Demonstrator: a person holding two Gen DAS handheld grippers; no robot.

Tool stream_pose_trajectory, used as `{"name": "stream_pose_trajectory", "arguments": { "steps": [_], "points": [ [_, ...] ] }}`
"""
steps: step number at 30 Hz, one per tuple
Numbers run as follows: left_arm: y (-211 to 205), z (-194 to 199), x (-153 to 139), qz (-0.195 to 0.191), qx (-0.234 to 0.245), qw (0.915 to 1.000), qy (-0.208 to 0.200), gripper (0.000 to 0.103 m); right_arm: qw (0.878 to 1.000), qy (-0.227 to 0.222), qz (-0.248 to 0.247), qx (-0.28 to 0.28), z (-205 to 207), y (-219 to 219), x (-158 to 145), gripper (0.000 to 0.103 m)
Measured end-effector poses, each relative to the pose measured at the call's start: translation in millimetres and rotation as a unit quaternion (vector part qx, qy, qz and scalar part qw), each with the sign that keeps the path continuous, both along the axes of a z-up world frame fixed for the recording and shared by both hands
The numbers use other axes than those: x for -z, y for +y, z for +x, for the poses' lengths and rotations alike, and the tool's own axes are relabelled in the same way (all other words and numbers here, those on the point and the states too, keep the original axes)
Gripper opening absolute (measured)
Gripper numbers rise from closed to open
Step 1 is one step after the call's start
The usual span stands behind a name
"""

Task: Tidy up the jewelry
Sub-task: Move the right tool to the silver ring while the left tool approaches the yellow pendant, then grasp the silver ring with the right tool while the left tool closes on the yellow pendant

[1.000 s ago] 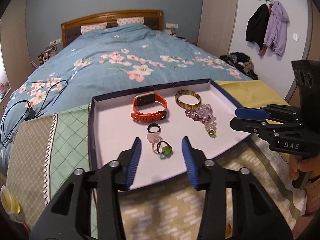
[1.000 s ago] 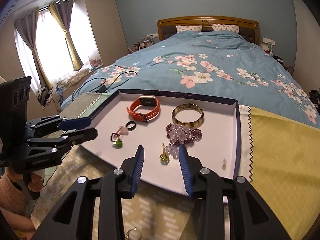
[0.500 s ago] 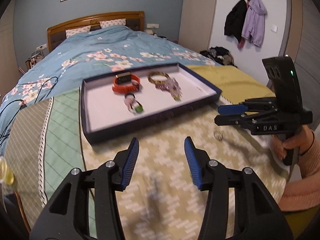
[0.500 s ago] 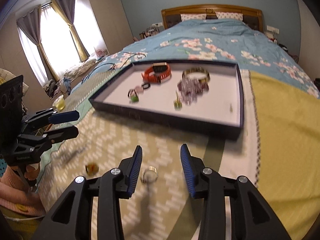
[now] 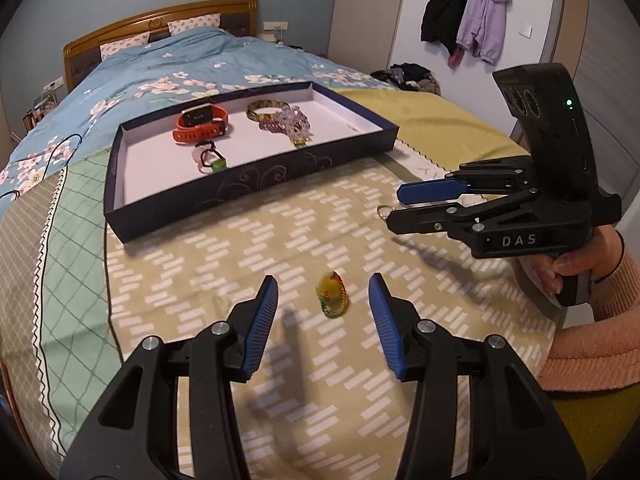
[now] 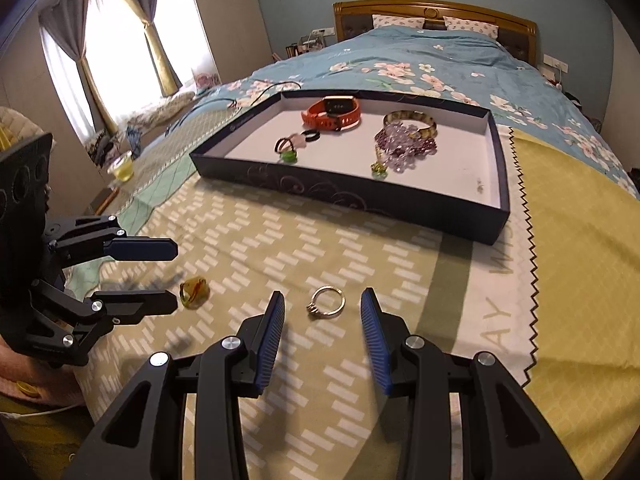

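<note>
A dark blue tray (image 5: 240, 184) (image 6: 340, 196) holds an orange watch (image 5: 202, 126) (image 6: 334, 114), a bangle (image 5: 266, 109), purple beads (image 6: 404, 142) and a hair tie (image 5: 210, 160). On the patterned cloth in front of it lies an amber-green ring (image 5: 332, 298) (image 6: 194, 290). My left gripper (image 5: 323, 282) (image 6: 176, 276) is open around that ring without touching it. A silver ring (image 6: 313, 309) (image 5: 383, 212) lies between the fingers of my open right gripper (image 6: 322, 298) (image 5: 394, 206), also untouched.
The cloth lies at the foot of a bed with a blue floral cover (image 6: 420, 68). A yellow cloth (image 6: 580, 240) is to the right of the tray. A glass of yellow liquid (image 6: 122, 168) stands at the far left. A person's hand and pink sleeve (image 5: 576, 272) hold the right gripper.
Both grippers drew back from over the tray and sank toward the near cloth. Each ring, unseen or ahead of the fingers before, now lies between a gripper's fingers.
</note>
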State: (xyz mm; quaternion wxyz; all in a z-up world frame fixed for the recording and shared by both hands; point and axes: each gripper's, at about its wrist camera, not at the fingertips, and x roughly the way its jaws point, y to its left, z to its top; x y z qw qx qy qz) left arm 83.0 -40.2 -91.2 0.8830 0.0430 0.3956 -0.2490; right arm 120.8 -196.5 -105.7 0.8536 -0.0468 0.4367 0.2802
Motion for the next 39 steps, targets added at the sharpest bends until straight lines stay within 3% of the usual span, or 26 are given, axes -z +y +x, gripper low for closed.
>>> {"name": "stream_pose_trajectory", "arguments": {
  "steps": [10,17,20,33,37,39],
  "points": [
    [-10.5,13.3,8.7,0.012,0.001,0.9995,0.028,0.036,1.0,-0.009,-0.029,-0.001,-2.6,7.9,2.2,0.036],
    [-10.6,15.9,10.4,0.015,-0.001,0.9995,0.029,0.026,0.998,-0.023,-0.056,-0.006,-1.4,12.2,1.8,0.018],
    [-10.0,17.8,10.2,0.013,-0.005,0.9994,0.03,0.024,0.998,-0.026,-0.06,-0.012,-1.6,10.5,1.3,0.016],
    [-4.4,22.0,11.8,0.005,-0.014,0.9994,0.032,0.025,0.998,-0.026,-0.063,0.008,-0.3,3.7,1.3,0.022],
    [-4.9,22.6,12.2,0.007,-0.015,0.9994,0.031,0.021,0.998,-0.023,-0.056,0.006,-0.6,3.6,1.2,0.004],
    [-4.8,23.6,12.1,0.007,-0.016,0.9993,0.032,0.016,0.998,-0.021,-0.052,0.006,-0.3,3.5,0.9,0.003]
  ]
}}
